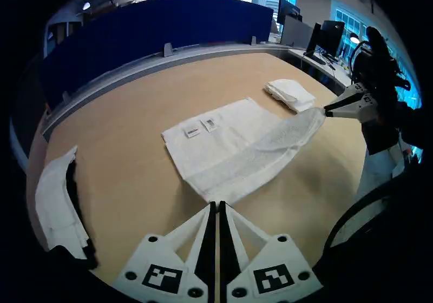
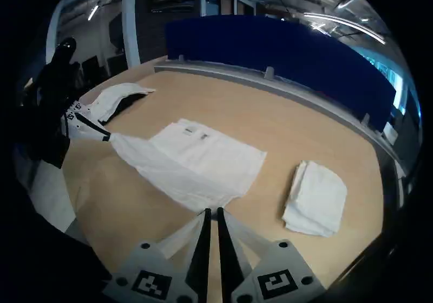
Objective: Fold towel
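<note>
Nearest me, the left tongs [image 1: 217, 205] are clenched on one near corner of the towel [image 1: 227, 140]. The right tongs [image 2: 211, 212] pinch the other corner, so that edge hangs lifted between them. The rest of the towel lies flat in the middle of the tabletop [image 1: 135, 157]. I'd say a fold is under way, and the next move calls for carrying both corners level and taut over to the far edge. A loose cloth [image 1: 51, 205] lies at the near left. A folded towel [image 1: 292, 93] sits at the far right.
</note>
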{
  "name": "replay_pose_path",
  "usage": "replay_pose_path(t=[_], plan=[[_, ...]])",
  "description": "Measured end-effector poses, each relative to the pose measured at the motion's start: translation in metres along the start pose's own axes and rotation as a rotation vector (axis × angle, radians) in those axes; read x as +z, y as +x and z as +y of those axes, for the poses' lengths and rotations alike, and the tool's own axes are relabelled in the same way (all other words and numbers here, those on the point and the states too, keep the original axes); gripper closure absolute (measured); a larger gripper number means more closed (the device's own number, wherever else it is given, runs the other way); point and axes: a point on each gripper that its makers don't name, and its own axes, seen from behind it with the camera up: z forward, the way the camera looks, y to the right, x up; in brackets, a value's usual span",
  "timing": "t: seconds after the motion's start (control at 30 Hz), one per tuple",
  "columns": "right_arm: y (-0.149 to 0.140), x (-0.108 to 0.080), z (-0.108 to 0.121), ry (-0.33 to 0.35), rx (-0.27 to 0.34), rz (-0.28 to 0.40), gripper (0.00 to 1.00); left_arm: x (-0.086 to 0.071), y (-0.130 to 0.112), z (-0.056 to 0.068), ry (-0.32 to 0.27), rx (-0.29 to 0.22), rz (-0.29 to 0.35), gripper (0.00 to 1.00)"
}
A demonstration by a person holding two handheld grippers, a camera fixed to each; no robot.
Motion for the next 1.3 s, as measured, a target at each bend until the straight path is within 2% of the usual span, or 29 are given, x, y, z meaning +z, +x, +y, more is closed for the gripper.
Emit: replay_pose_path(t=[0.4, 0.6, 0.8, 1.1, 1.3], plan=[[0.003, 0.002, 0.004, -0.005, 0.004, 0.001, 0.92, 0.003, 0.005, -0.002, -0.002, -0.011, -0.004, 0.96], [0.011, 0.009, 0.012, -0.010, 0.011, 0.006, 0.92, 0.012, 0.011, -0.008, 0.009, -0.013, -0.003, 0.96], [0.025, 0.018, 0.021, -0.018, 0.018, 0.017, 0.92, 0.021, 0.023, -0.020, 0.027, 0.000, -0.003, 0.96], [0.041, 0.038, 0.042, -0.040, 0.022, 0.022, 0.92, 0.035, 0.053, -0.040, 0.048, 0.008, 0.031, 0.96], [0.053, 0.059, 0.056, -0.044, 0.045, 0.030, 0.92, 0.055, 0.063, -0.053, 0.067, 0.040, 0.031, 0.96]])
